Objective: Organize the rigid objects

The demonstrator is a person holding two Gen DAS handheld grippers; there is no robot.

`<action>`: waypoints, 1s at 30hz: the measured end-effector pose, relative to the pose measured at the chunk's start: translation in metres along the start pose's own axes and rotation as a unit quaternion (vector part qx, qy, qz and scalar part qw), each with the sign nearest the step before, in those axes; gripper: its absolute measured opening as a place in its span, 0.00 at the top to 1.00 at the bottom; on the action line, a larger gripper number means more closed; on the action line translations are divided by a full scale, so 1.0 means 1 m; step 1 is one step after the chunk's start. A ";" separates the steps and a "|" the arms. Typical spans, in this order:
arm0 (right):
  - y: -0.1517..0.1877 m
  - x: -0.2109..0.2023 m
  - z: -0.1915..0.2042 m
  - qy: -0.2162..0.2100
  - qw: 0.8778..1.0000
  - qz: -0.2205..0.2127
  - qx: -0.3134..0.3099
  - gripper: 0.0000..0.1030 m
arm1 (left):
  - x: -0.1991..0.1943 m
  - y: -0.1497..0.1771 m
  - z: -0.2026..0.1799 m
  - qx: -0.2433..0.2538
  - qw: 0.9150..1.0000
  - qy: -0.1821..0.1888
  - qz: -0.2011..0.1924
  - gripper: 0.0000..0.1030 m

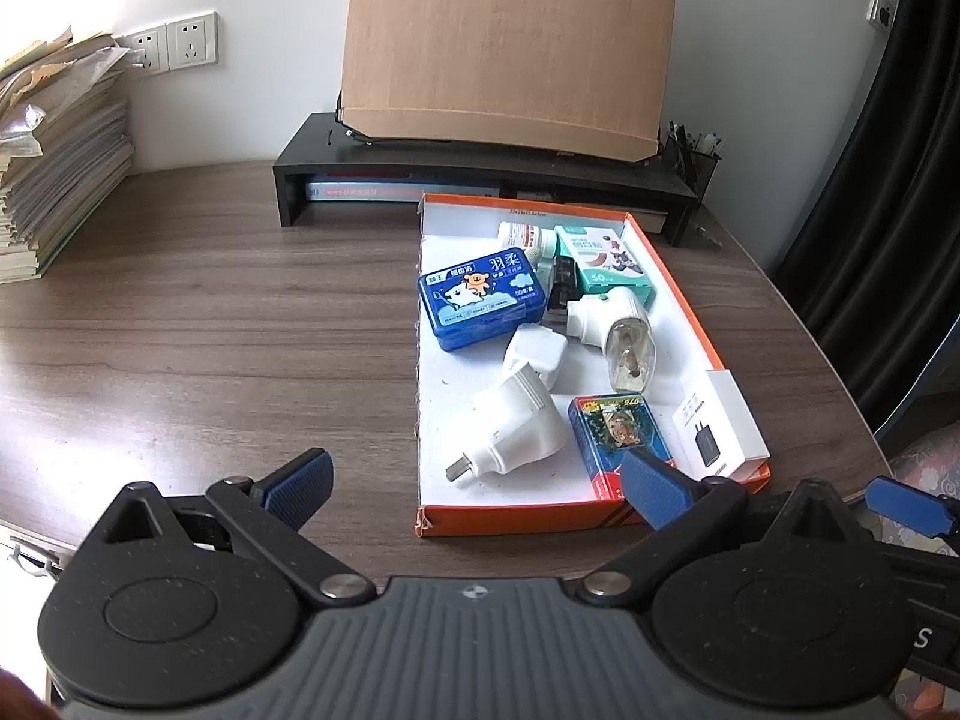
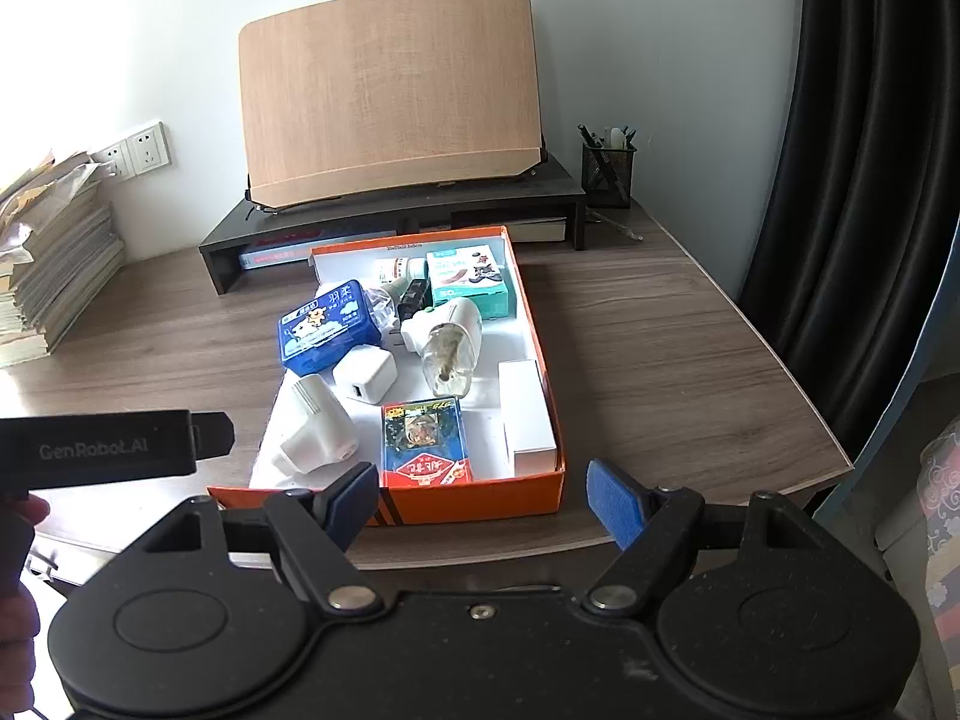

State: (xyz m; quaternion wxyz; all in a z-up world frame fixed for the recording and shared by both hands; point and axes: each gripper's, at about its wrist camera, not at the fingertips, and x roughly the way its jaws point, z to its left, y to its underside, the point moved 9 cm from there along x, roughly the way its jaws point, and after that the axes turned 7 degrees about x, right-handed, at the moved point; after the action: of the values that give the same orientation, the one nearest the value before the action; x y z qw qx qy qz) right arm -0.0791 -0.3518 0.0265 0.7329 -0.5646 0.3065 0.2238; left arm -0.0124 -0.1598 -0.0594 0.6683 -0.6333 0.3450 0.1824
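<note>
An orange box lid (image 1: pixel 516 523) (image 2: pixel 480 504) with a white inside lies on the wooden desk and holds several items: a blue floss case (image 1: pixel 483 300) (image 2: pixel 327 327), a white plug adapter (image 1: pixel 516 426) (image 2: pixel 315 426), a white charger cube (image 1: pixel 536 355) (image 2: pixel 364 377), a mosquito-liquid heater (image 1: pixel 618 330) (image 2: pixel 447 339), a card deck (image 1: pixel 618 438) (image 2: pixel 425 441), a teal box (image 1: pixel 603 264) (image 2: pixel 474 282) and a white charger box (image 1: pixel 717 420) (image 2: pixel 528 414). My left gripper (image 1: pixel 477 483) is open and empty before the lid's near edge. My right gripper (image 2: pixel 483 507) is open and empty there too.
A black monitor riser (image 1: pixel 480 171) (image 2: pixel 390 222) with a tilted wooden board (image 1: pixel 507 42) stands behind the lid. A stack of books (image 1: pixel 54 162) (image 2: pixel 48 264) is at the far left, a pen holder (image 2: pixel 608 171) at the back right, a black curtain (image 2: pixel 870 180) at the right.
</note>
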 end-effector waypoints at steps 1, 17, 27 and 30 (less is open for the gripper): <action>0.000 0.000 0.000 0.001 1.000 0.000 0.000 0.12 | 0.001 0.000 0.000 0.002 1.000 -0.001 0.001 0.00; -0.004 0.002 0.002 0.003 1.000 -0.001 -0.007 0.12 | 0.006 0.001 -0.001 0.006 1.000 0.001 0.009 0.00; -0.005 0.003 -0.002 0.005 1.000 0.000 -0.007 0.12 | 0.009 -0.001 -0.012 0.013 1.000 0.008 0.009 0.00; -0.006 0.004 -0.005 0.006 1.000 0.000 -0.005 0.12 | 0.010 -0.002 -0.017 0.017 1.000 0.007 0.007 0.00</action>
State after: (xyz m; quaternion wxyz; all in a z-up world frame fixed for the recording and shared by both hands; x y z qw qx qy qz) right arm -0.0736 -0.3586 0.0266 0.7282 -0.5699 0.3095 0.2218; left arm -0.0080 -0.1782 -0.0638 0.6751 -0.6209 0.3568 0.1772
